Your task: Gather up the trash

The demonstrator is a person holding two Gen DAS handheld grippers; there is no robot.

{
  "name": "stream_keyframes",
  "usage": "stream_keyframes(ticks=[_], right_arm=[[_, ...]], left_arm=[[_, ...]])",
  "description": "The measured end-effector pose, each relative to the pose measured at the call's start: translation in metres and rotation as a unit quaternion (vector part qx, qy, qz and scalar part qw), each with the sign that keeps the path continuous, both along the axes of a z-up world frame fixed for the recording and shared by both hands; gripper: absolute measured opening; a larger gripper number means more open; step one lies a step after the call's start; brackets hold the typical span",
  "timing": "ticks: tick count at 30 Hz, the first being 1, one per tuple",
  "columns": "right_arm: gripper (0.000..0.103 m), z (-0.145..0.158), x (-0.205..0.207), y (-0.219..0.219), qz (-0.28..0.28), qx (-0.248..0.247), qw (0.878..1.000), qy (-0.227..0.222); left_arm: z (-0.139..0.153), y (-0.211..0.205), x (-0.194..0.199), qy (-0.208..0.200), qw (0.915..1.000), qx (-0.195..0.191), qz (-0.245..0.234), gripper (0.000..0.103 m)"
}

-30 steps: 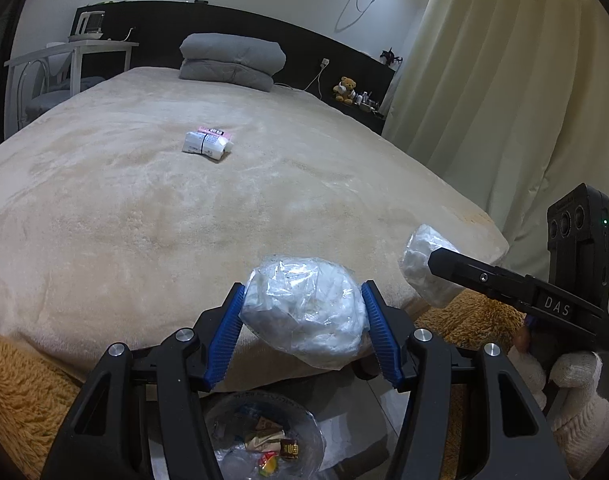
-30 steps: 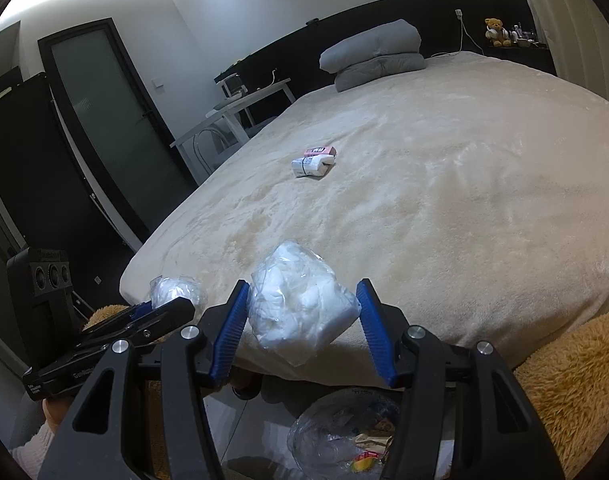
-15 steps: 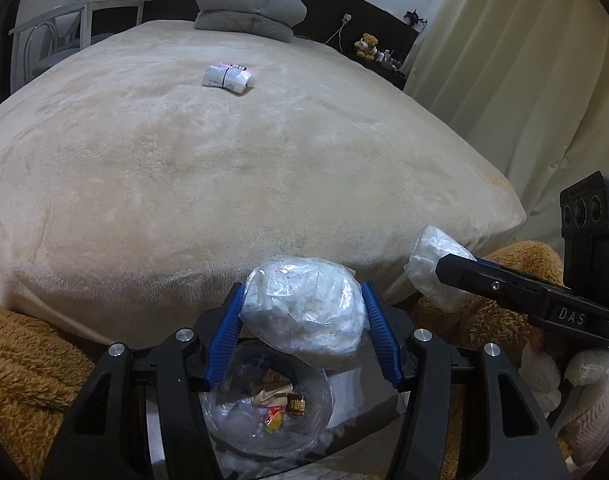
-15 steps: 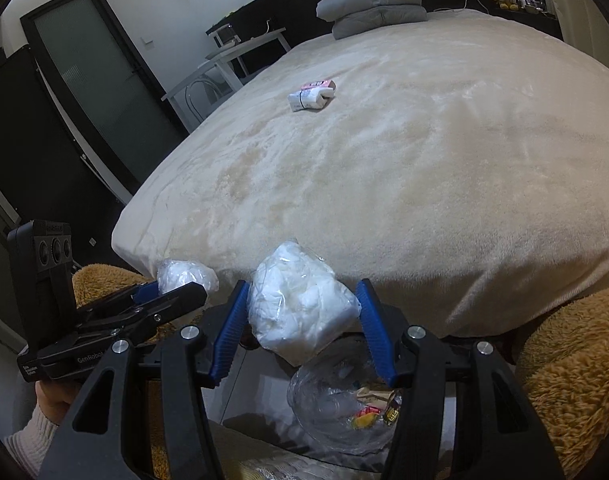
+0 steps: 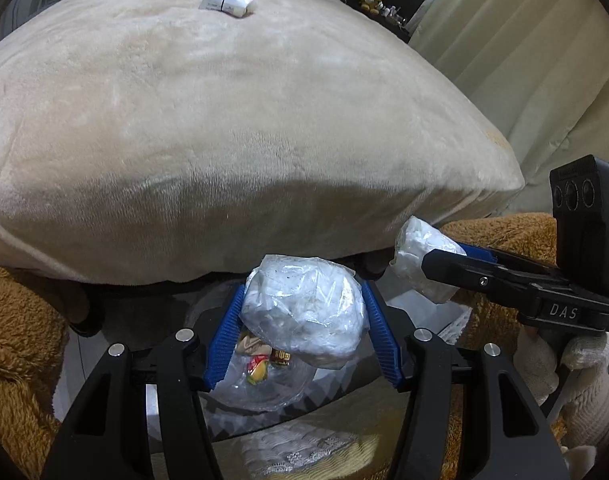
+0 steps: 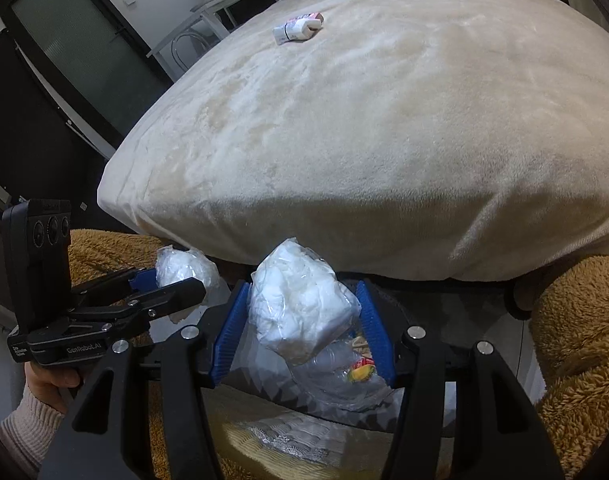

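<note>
My left gripper (image 5: 302,332) is shut on a crumpled clear plastic bag of white tissue (image 5: 304,314). It hangs over a bin lined with clear plastic (image 5: 260,388) that holds candy wrappers (image 5: 260,368). My right gripper (image 6: 304,328) is shut on a second white plastic bundle (image 6: 300,312) above the same bin (image 6: 336,384). Each gripper shows in the other's view, the right one (image 5: 420,264) and the left one (image 6: 184,280). A white and pink packet (image 5: 226,0) lies far back on the bed, also seen in the right wrist view (image 6: 298,28).
The cream bed (image 5: 224,140) fills the space beyond the bin, its foot edge overhanging. Brown fluffy fabric (image 5: 20,332) lies on both sides. Curtains (image 5: 524,40) hang at right. A dark door (image 6: 76,52) and a desk (image 6: 224,0) stand at left.
Both grippers have dropped from bed height and tilted down, carrying their bundles to just above the bin at the foot of the bed. Both stay shut.
</note>
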State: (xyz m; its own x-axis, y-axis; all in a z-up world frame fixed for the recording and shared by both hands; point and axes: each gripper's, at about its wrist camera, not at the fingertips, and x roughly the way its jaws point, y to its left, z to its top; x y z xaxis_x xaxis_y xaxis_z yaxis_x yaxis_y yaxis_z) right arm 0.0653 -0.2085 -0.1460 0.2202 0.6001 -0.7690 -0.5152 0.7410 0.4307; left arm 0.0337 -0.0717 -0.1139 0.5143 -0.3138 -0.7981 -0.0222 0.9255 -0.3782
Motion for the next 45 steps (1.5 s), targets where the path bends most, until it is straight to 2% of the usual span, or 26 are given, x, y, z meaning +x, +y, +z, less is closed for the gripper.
stream_keyframes(ticks=[13, 24, 37, 39, 40, 41, 45], right_arm=[[0.055, -0.035, 0.015, 0.013, 0.006, -0.065, 0.995, 0.075], [0.055, -0.063, 0.023, 0.026, 0.020, -0.109, 0.985, 0.130], [0.056, -0.064, 0.026, 0.024, 0.015, -0.107, 0.984, 0.142], [0.060, -0.064, 0.027, 0.023, 0.009, -0.104, 0.984, 0.145], [0.066, -0.063, 0.027, 0.022, 0.004, -0.103, 0.984, 0.144], [0.067, -0.063, 0.028, 0.021, 0.001, -0.102, 0.984, 0.143], [0.068, -0.062, 0.030, 0.020, -0.004, -0.098, 0.985, 0.145]], left_arm=[[-0.033, -0.009, 0.010, 0.079, 0.9966, -0.007, -0.019, 0.057], [-0.061, -0.021, 0.018, 0.146, 0.9885, 0.003, -0.040, 0.057], [-0.069, -0.025, 0.018, 0.162, 0.9853, 0.017, -0.051, 0.057], [-0.071, -0.028, 0.019, 0.170, 0.9835, 0.020, -0.059, 0.059], [-0.072, -0.030, 0.019, 0.175, 0.9821, 0.025, -0.065, 0.070], [-0.072, -0.033, 0.018, 0.175, 0.9814, 0.036, -0.069, 0.077], [-0.070, -0.033, 0.018, 0.170, 0.9822, 0.049, -0.064, 0.080]])
